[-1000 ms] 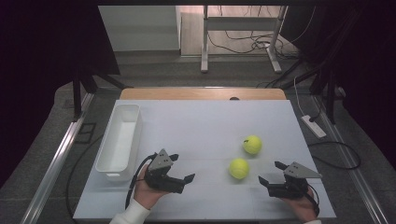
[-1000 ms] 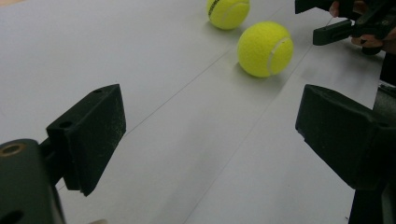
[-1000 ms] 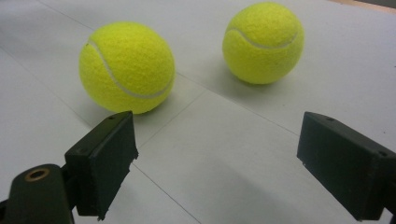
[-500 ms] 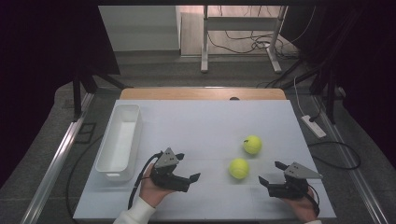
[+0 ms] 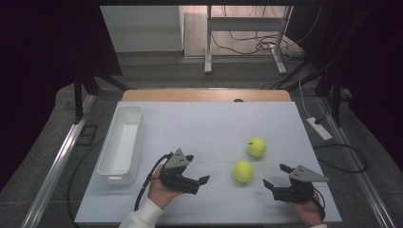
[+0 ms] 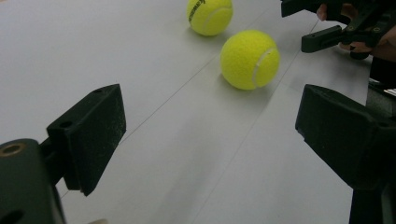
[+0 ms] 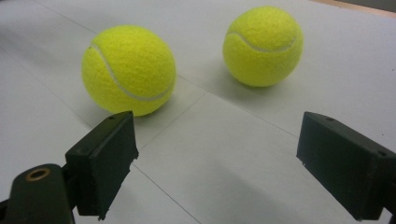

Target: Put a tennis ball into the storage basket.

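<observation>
While both black two-jaw grippers sit low over the smooth white tabletop [image 5: 214,128], two fuzzy yellow-green tennis balls lie between them. The nearer tennis ball [image 5: 243,171] rests on the bare surface just ahead of the left gripper [image 5: 197,175], whose blocky, matte jaws stand spread wide with nothing between them. The farther tennis ball [image 5: 256,147], curved white seam showing, lies a little beyond the first, the two near each other but apart. The right gripper [image 5: 274,175], topped by a grey three-cornered plate, also has its jaws parted and empty, pointed at the balls. A long white rectangular plastic bin [image 5: 121,142] with rounded corners stands along the table's left edge; its inside looks empty, though the far end is hard to judge.
</observation>
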Demonstrator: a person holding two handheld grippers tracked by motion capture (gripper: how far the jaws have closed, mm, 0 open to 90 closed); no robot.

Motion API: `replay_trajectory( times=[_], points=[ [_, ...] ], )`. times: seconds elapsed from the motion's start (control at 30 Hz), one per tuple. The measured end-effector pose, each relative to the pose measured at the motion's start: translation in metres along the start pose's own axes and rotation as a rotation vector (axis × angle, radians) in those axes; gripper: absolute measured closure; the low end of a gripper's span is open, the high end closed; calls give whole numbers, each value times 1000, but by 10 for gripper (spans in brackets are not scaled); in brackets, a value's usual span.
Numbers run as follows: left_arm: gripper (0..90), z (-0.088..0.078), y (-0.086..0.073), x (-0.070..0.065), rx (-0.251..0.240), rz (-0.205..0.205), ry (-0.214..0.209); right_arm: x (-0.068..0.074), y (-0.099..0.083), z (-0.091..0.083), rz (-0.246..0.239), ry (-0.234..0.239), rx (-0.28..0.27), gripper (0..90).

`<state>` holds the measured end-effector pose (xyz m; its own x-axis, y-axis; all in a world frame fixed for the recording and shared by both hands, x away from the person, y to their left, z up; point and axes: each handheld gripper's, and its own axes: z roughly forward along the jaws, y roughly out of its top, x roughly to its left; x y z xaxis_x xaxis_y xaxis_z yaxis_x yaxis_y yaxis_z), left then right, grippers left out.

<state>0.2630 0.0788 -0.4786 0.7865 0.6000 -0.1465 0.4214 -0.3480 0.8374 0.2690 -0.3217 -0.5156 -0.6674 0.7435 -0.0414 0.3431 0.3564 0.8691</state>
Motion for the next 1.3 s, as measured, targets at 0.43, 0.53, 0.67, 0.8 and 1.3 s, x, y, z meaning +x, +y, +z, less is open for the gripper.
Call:
replay_trajectory(
  times=[0.43, 0.53, 0.67, 0.8, 1.3],
  points=[
    [93, 13, 6, -3, 16, 10, -20, 0, 0, 0, 4, 3, -2, 118],
    [93, 15, 7, -4, 17, 9, -23, -1, 0, 0, 5, 4, -2, 118],
    [93, 19, 9, -5, 23, 9, -26, -1, 0, 0, 5, 2, -2, 118],
    [91, 21, 10, -6, 18, 15, -25, 0, 0, 0, 5, 3, -2, 118],
    [97, 36, 20, -16, 26, 42, -53, -1, -1, 0, 7, -1, 0, 118]
  ],
)
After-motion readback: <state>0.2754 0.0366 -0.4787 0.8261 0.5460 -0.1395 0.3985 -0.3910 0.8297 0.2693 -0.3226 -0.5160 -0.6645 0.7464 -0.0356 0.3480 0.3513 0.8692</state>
